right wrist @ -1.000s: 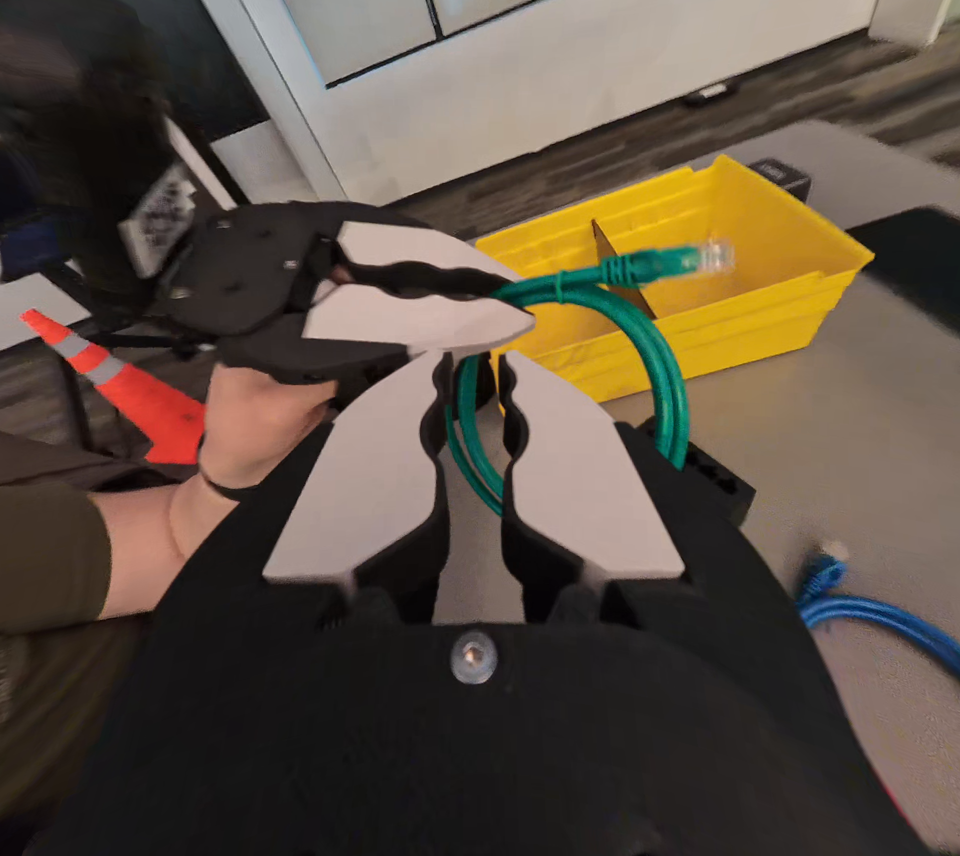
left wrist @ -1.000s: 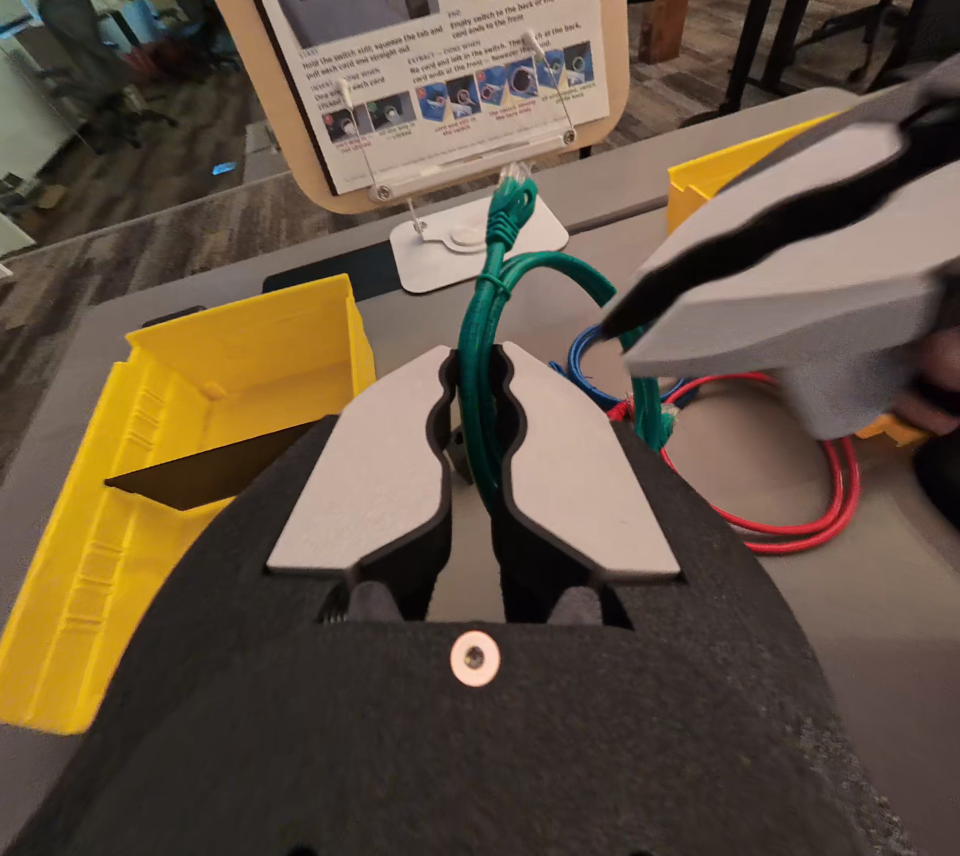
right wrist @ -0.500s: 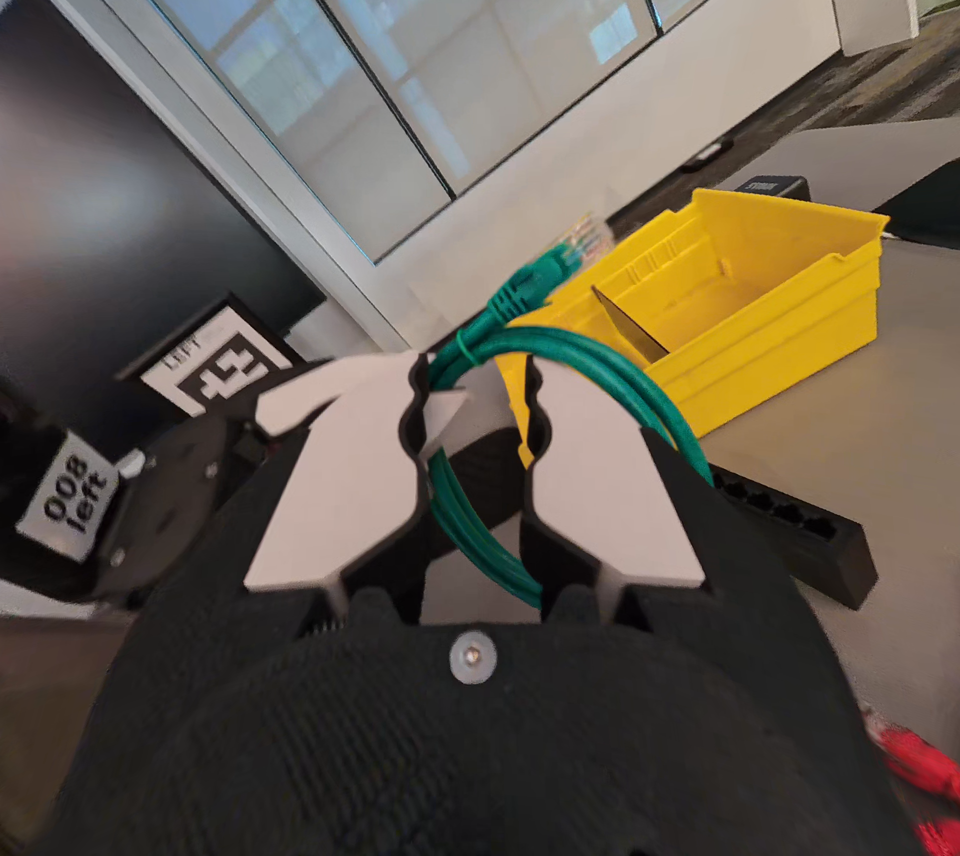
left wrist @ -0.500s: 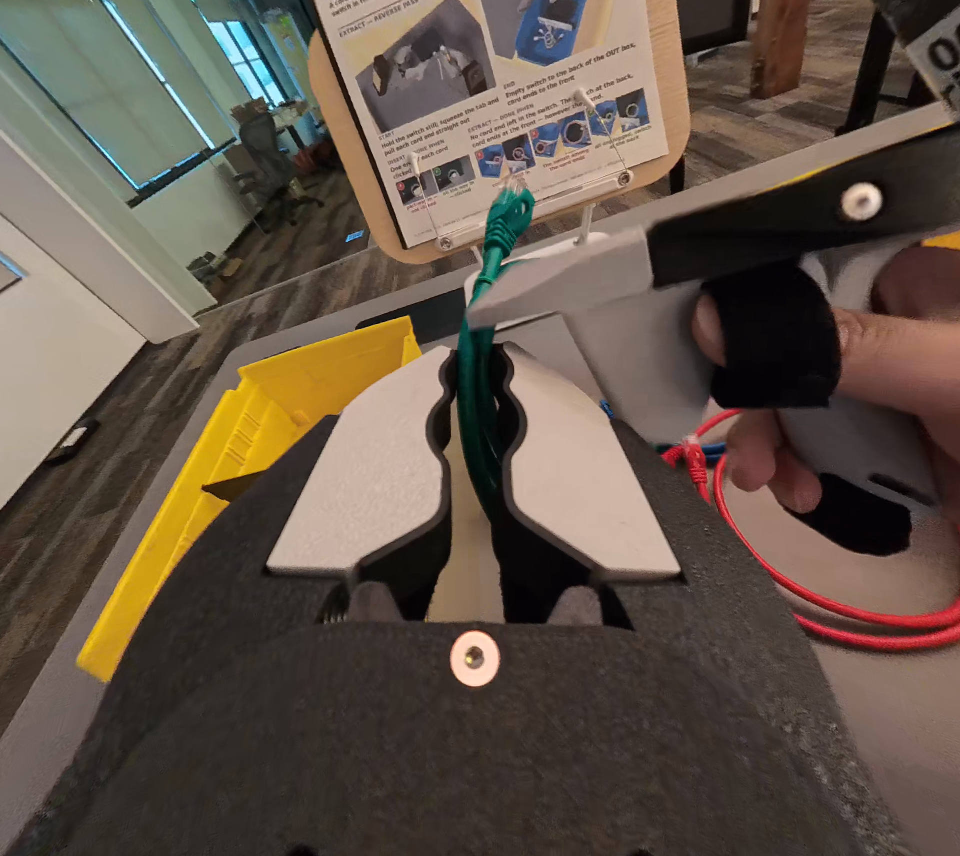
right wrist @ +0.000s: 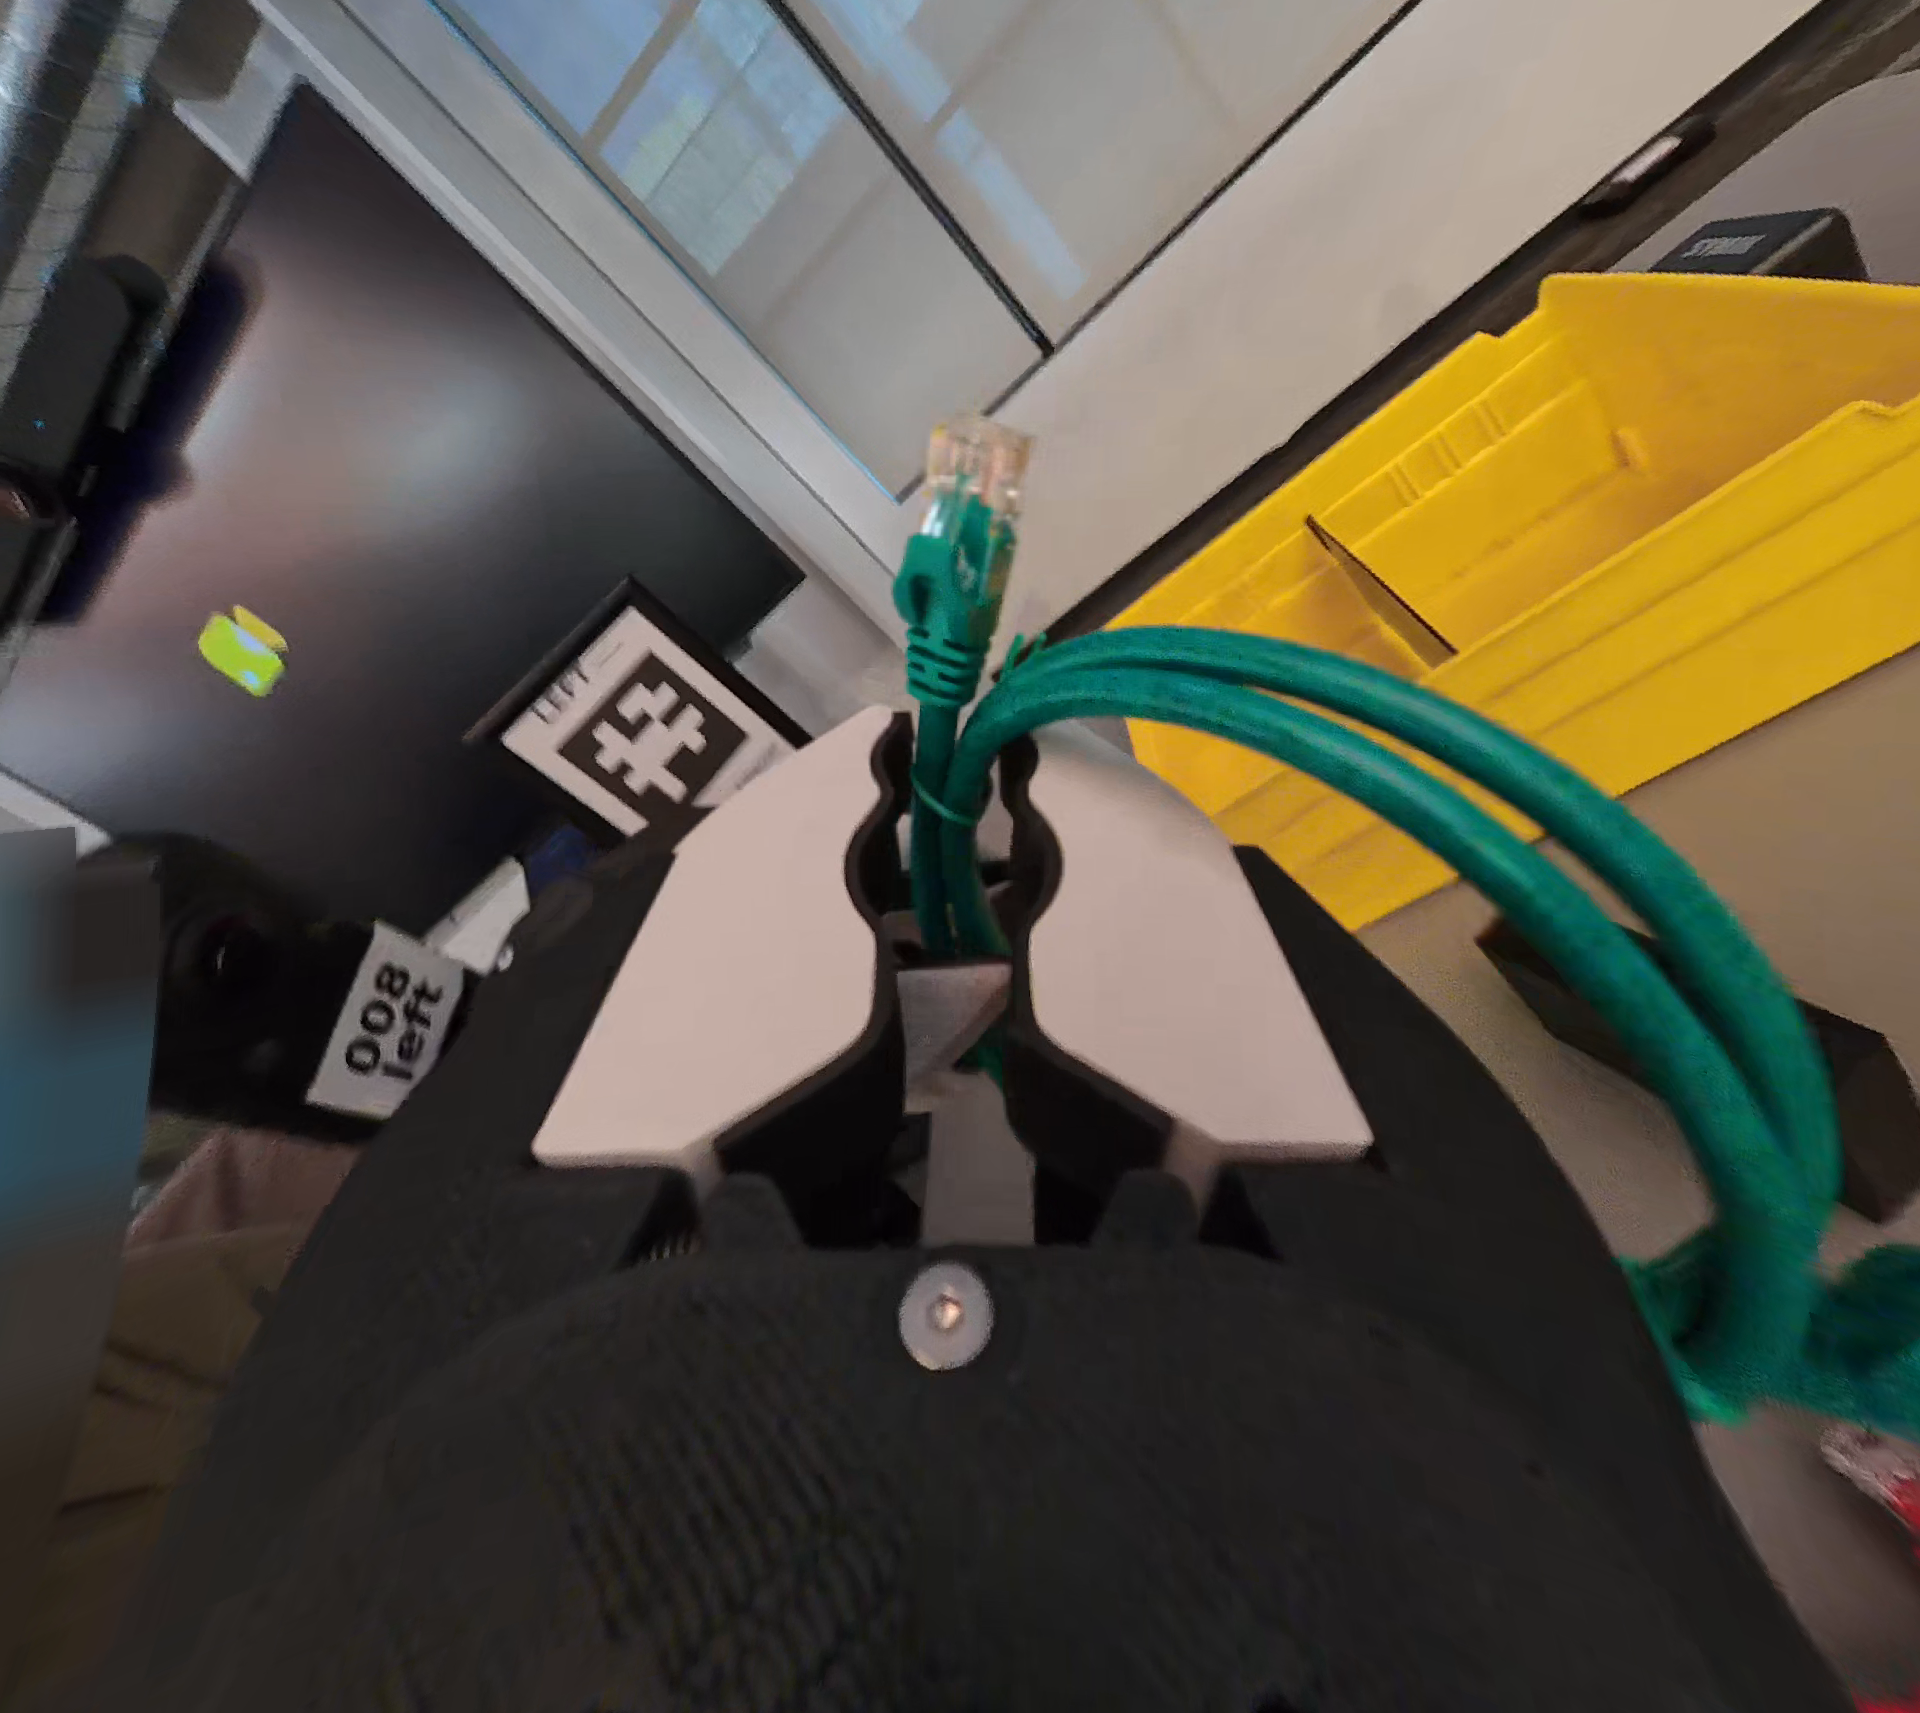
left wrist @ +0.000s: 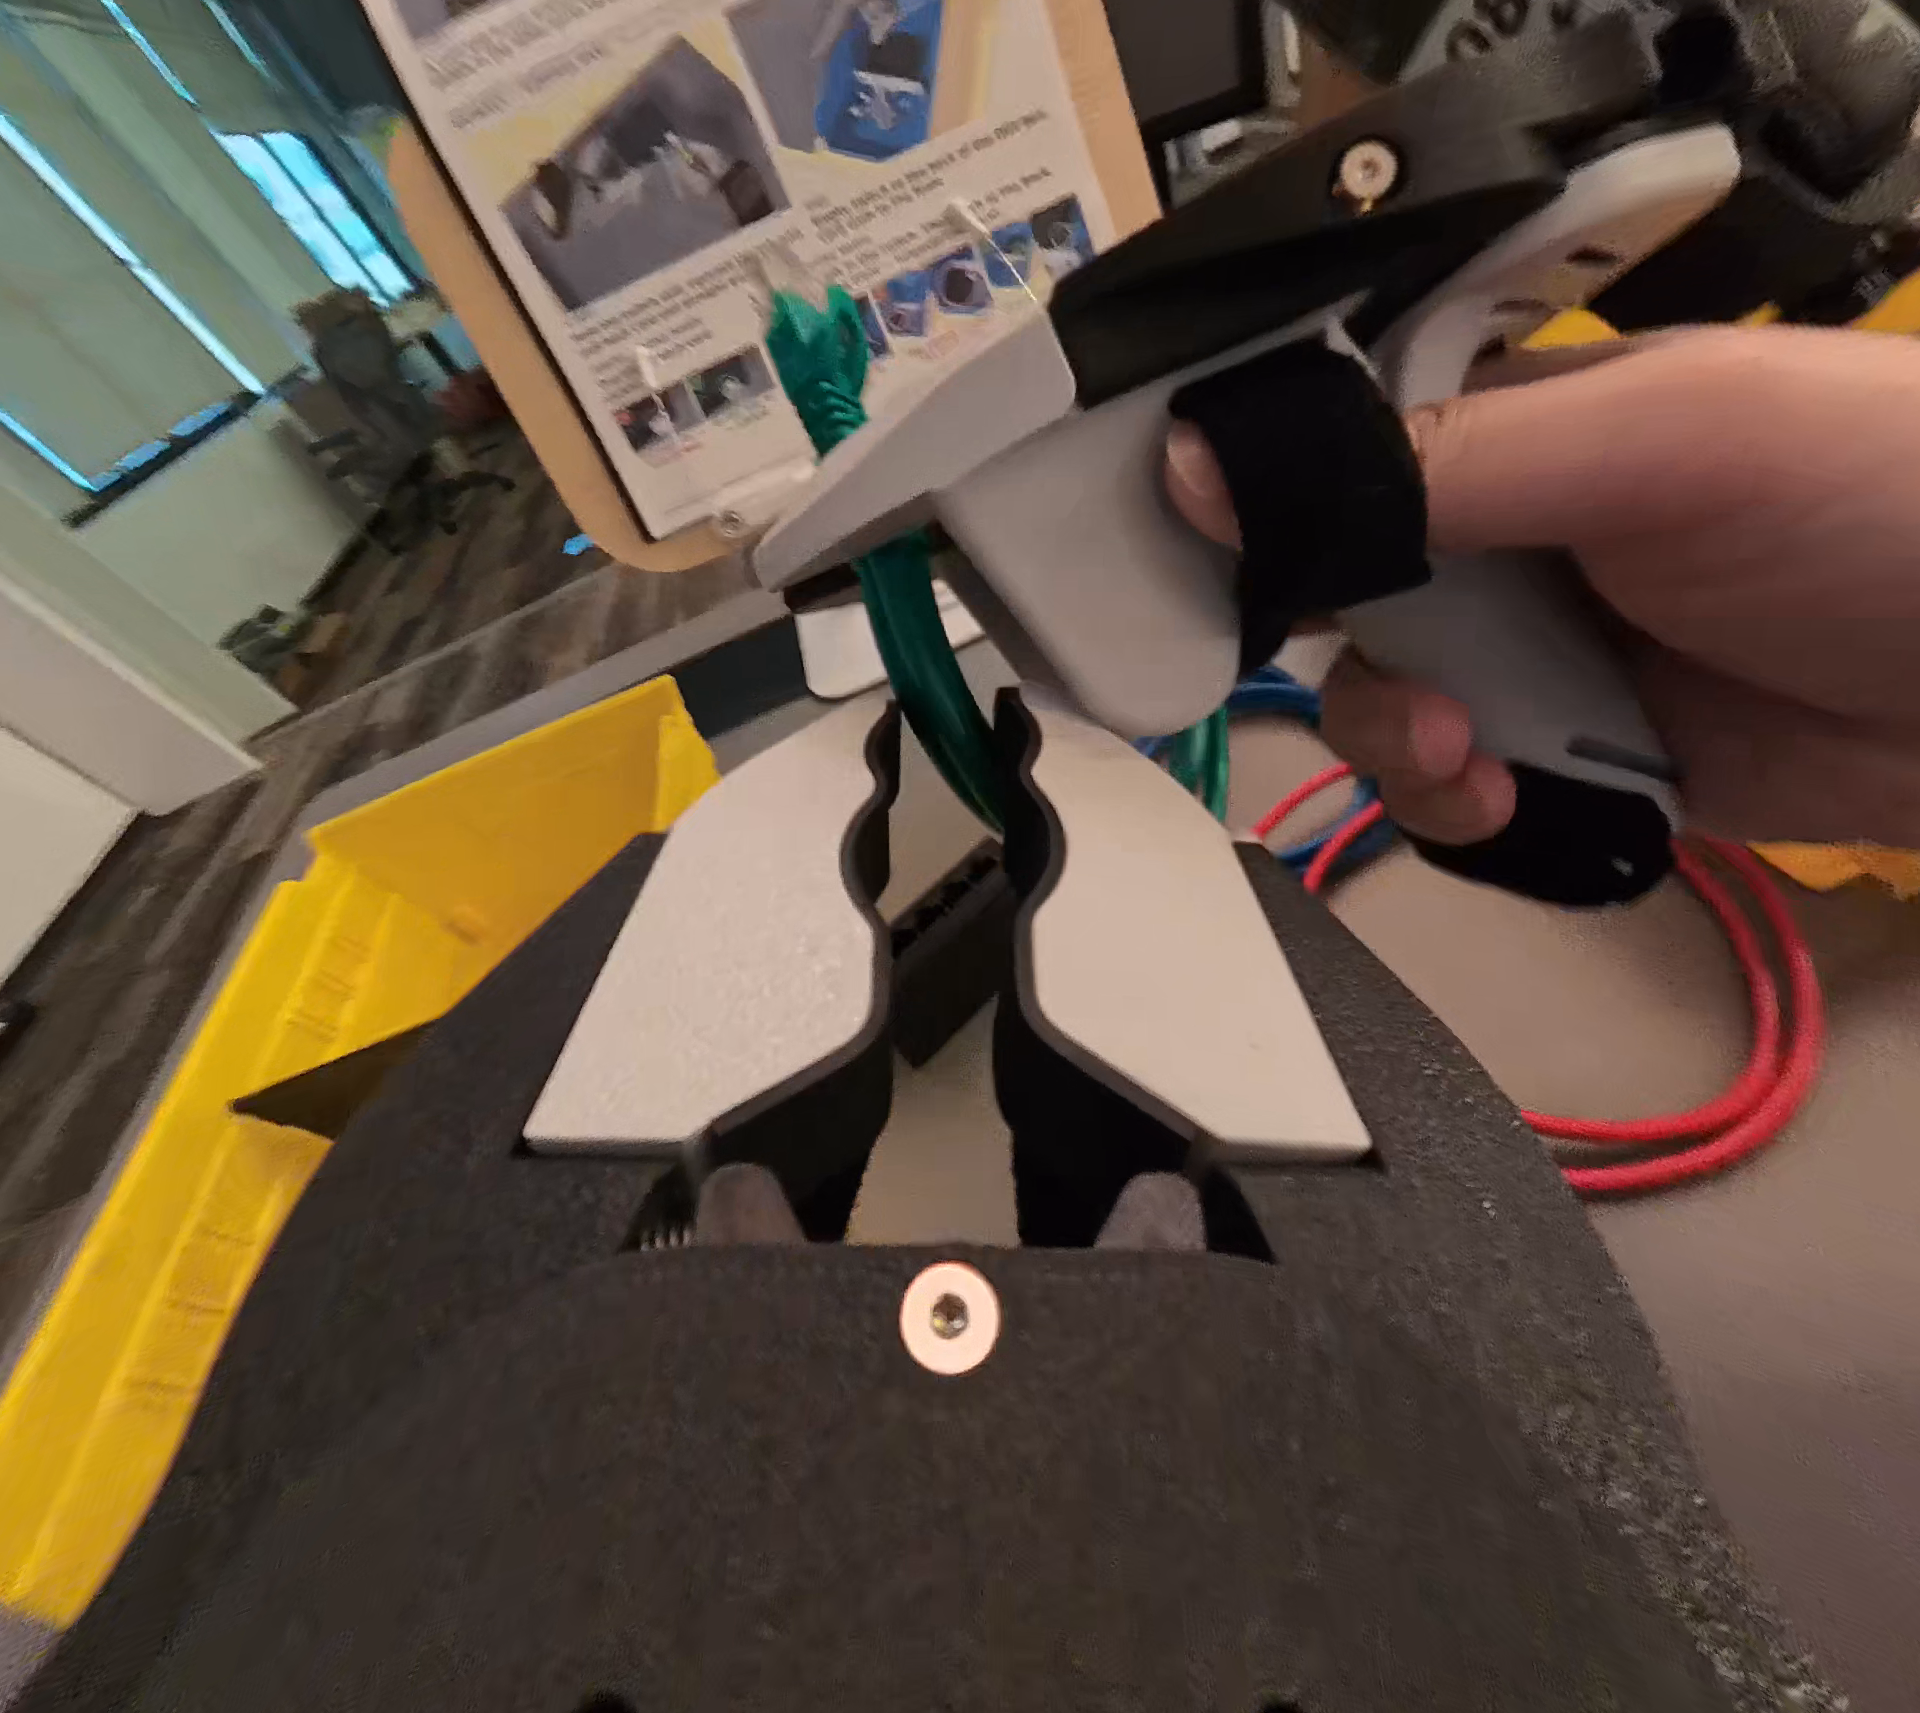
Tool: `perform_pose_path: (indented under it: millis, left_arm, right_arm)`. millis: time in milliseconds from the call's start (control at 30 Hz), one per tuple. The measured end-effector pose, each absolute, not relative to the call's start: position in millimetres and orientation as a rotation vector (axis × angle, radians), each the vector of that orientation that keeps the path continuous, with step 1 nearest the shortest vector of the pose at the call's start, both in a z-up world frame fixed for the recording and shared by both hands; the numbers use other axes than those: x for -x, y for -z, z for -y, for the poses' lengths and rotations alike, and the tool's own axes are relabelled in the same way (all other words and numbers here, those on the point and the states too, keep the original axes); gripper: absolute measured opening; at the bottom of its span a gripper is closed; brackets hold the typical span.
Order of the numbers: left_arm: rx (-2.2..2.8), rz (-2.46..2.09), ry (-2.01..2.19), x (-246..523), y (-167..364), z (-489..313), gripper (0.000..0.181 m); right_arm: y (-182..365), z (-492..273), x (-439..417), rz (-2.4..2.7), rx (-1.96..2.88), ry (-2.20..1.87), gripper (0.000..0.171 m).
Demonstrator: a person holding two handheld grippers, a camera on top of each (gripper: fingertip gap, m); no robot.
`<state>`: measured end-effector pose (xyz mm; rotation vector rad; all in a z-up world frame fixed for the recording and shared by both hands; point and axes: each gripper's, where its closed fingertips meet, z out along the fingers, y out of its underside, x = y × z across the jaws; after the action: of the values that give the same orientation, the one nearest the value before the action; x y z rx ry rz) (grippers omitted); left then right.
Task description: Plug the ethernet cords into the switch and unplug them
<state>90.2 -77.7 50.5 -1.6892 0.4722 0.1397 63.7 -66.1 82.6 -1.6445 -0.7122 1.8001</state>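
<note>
Right hand-held gripper [right wrist: 951,790] is clamped on the coiled green ethernet cord [right wrist: 1403,759], its clear plug upright above the tips. Left hand-held gripper [left wrist: 945,764] stands slightly apart around the same cord [left wrist: 914,624], above the grey tabletop [left wrist: 1714,1300] near the black switch [left wrist: 940,946]

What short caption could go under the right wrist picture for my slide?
Right gripper pinches a bundled green ethernet cord, its clear plug pointing up, beside a yellow bin.
</note>
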Motion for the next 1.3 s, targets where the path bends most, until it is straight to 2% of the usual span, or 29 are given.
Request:
perform_pose_path:
  millis: [133,333,367,467,567,733,900,933,1300]
  left_arm:
    - [1.807,-0.552,-0.003,-95.9,-31.2,82.4,0.021]
    - [1.660,-0.485,0.371,-82.0,-66.2,103.4,0.027]
    - [1.643,-0.483,0.439,-82.3,-70.8,106.5,0.030]
    - [1.599,-0.517,0.653,-93.0,-78.6,117.0,0.054]
    - [1.590,-0.549,0.788,-103.8,-76.2,121.0,0.063]
    - [1.605,-0.542,0.790,-110.1,-72.3,112.5,0.055]
    - [1.615,-0.567,0.928,-116.4,-72.5,112.1,0.015]
    - [1.621,-0.567,0.940,-114.8,-71.0,111.3,0.012]
    - [1.502,-0.495,1.204,-95.8,-89.7,119.3,0.009]
  right_arm:
    - [-73.5,55.9,-75.1,0.927,1.649,-1.495,0.015]
    - [-71.2,83.0,-106.5,1.426,1.497,-1.173,0.015]
    - [-67.8,86.4,-109.8,1.485,1.478,-1.101,0.015]
    - [-54.9,87.2,-114.9,1.602,1.451,-0.845,0.015]
    - [-46.5,83.5,-111.7,1.653,1.412,-0.607,0.015]
    - [-35.9,88.3,-100.1,1.725,1.347,-0.402,0.015]
    - [-23.7,89.0,-95.0,1.797,1.283,-0.252,0.015]
    - [-22.7,89.4,-94.8,1.805,1.276,-0.242,0.015]
    - [-35.1,107.4,-73.3,1.767,1.117,-0.396,0.021]
